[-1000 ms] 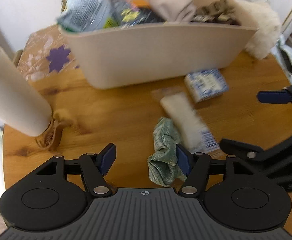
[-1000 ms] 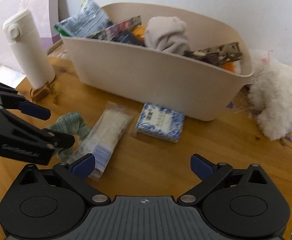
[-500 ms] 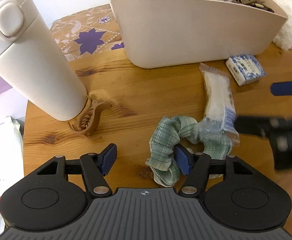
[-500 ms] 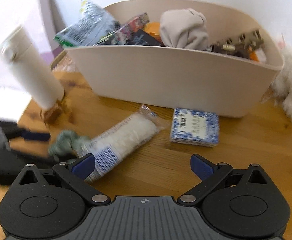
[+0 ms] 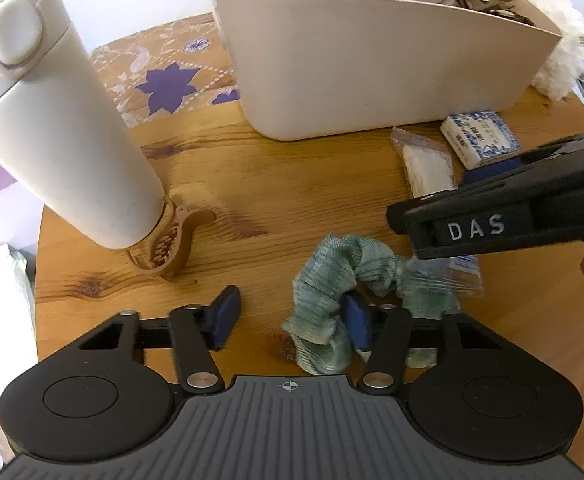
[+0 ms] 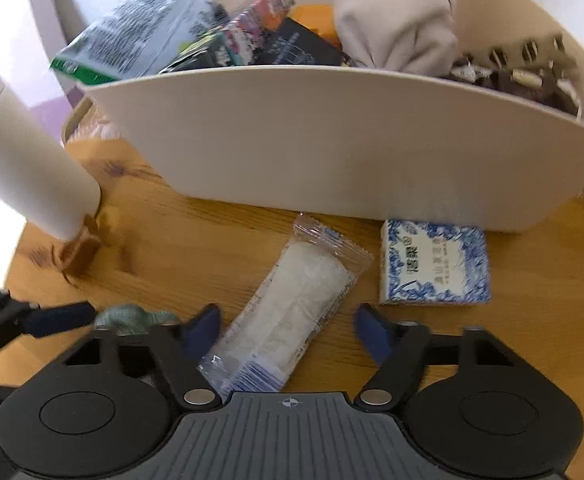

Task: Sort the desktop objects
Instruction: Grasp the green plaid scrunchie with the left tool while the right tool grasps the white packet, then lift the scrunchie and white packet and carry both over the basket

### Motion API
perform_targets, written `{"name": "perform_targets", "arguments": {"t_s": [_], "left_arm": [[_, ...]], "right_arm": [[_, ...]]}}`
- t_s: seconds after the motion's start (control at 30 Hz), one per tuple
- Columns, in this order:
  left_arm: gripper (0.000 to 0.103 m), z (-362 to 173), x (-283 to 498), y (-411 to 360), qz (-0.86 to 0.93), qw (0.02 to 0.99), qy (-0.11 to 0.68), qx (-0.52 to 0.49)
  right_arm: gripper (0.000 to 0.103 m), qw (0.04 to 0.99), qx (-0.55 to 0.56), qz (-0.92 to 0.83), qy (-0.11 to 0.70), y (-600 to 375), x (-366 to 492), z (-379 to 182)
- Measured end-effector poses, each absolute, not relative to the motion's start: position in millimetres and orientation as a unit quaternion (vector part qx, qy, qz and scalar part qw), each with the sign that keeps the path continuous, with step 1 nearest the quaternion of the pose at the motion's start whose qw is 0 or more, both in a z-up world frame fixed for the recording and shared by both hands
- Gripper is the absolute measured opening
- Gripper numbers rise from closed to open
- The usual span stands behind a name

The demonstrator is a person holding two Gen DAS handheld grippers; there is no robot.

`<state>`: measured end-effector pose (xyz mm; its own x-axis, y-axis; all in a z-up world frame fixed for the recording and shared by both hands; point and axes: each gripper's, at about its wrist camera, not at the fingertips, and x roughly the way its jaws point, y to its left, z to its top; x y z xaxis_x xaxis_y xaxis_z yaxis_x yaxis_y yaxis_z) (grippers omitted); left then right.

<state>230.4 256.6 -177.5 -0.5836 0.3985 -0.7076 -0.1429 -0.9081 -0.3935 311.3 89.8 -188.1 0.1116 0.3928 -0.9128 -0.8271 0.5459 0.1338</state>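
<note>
A green scrunchie [image 5: 344, 276] lies on the wooden table [image 5: 251, 184]. My left gripper [image 5: 289, 320] is open around its left side, the right finger inside the loop. A clear packet of white wipes [image 6: 292, 316] lies between the open fingers of my right gripper [image 6: 287, 334], which reaches in from the right in the left wrist view [image 5: 492, 220]. A blue-and-white tissue pack [image 6: 434, 268] lies right of the packet. A beige bin [image 6: 332, 148] full of items stands behind.
A white thermos [image 5: 51, 112] stands at the left with a brown hair claw [image 5: 171, 244] at its base. A fluffy white toy [image 5: 560, 64] sits right of the bin. A floral mat [image 5: 167, 76] lies behind the thermos.
My right gripper has moved forward and down so the wipes packet lies between its fingers. My left gripper has closed in on the scrunchie and narrowed slightly.
</note>
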Motion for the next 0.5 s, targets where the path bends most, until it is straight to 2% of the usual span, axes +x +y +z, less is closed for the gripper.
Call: {"name": "perform_targets", "arguments": {"t_s": [0.07, 0.13, 0.27, 0.5], "left_arm": [[0.029, -175.9, 231.3, 256.7, 0.879, 0.157, -0.148, -0.425], [0.023, -175.2, 231.4, 257.0, 0.879, 0.161, -0.148, -0.424], [0.016, -176.0, 233.0, 256.5, 0.879, 0.16, -0.152, -0.423], [0.013, -173.7, 252.6, 258.7, 0.89, 0.162, -0.147, -0.401]], "right_arm": [[0.035, 0.716, -0.222, 0.428, 0.505, 85.4, 311.2, -187.2], [0.029, 0.713, -0.222, 0.428, 0.509, 78.0, 315.1, -186.6], [0.027, 0.709, -0.214, 0.425, 0.52, 60.2, 324.7, -186.3], [0.026, 0.701, -0.196, 0.44, 0.525, 23.6, 322.4, -183.2]]}}
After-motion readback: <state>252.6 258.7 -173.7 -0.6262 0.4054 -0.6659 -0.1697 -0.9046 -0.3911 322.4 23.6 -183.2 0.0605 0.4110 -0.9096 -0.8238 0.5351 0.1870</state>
